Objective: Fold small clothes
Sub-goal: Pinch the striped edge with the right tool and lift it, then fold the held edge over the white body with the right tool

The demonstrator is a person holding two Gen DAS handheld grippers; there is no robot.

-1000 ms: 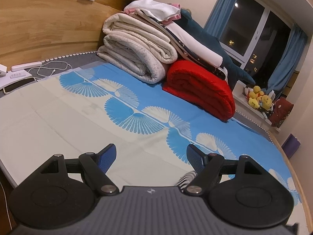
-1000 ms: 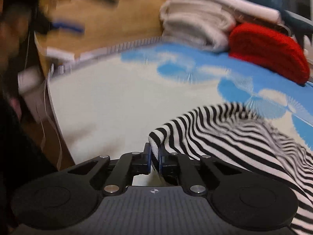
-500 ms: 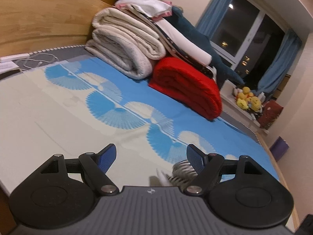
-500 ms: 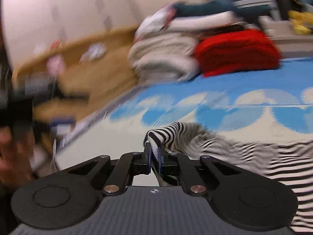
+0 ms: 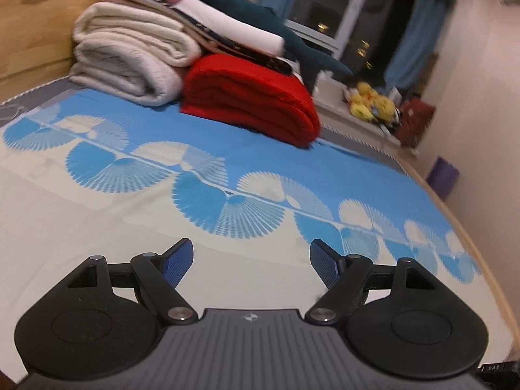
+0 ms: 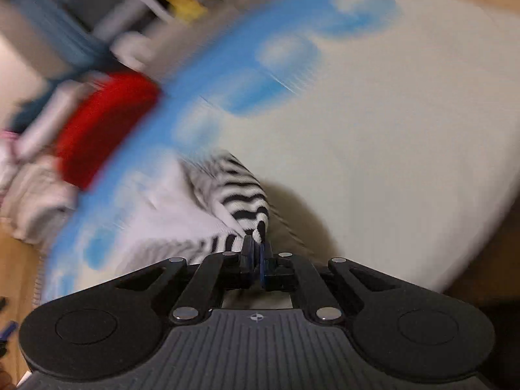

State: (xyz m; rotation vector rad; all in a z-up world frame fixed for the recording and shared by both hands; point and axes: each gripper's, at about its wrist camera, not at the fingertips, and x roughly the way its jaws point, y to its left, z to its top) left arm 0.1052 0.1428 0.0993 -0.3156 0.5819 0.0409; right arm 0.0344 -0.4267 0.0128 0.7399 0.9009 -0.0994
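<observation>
A black-and-white striped garment (image 6: 237,195) trails over the bed sheet (image 6: 390,130) in the blurred right wrist view. My right gripper (image 6: 256,250) is shut on an edge of that garment, with the cloth pinched between its blue pads. In the left wrist view my left gripper (image 5: 250,260) stands open above the cream and blue sheet (image 5: 227,169), with nothing between its fingers. The striped garment does not show in that view.
Folded cream blankets (image 5: 130,61) and a folded red blanket (image 5: 250,100) are stacked at the head of the bed, with more folded cloth on top. A wooden headboard (image 5: 29,32) stands at the left. Yellow plush toys (image 5: 370,104) sit by the dark window (image 5: 357,16).
The right gripper has swept fast across the bed and rolled, dragging the striped garment along. The left gripper has slid rightward over the sheet; the striped cloth near its right finger is gone from view.
</observation>
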